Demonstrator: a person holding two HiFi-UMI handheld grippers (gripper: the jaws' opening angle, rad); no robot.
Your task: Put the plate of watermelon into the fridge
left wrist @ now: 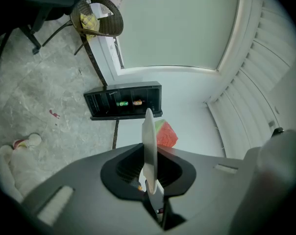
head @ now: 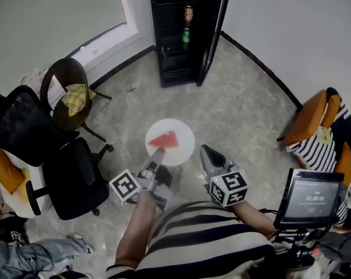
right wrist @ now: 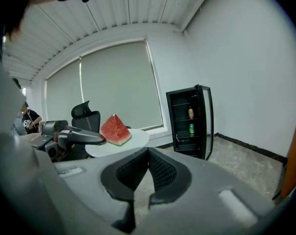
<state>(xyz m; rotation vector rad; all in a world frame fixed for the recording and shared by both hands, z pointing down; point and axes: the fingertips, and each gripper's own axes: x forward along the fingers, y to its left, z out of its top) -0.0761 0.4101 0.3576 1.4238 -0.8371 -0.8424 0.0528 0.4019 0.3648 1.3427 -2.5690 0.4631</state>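
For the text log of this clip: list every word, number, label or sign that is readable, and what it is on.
Nothing reads for certain.
Screen: a row of timer-like digits, too blurred to quote.
Orange can and green can in the fridge: labels too small.
Yellow tag on the orange cushion: too small.
Marker cubes: patterns only, no letters.

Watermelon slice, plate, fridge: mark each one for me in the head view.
watermelon slice (head: 165, 139), head view, middle of its red flesh.
plate (head: 185, 151), head view, bare white part right of the slice.
fridge (head: 174, 63), head view, lower shelves of its open interior.
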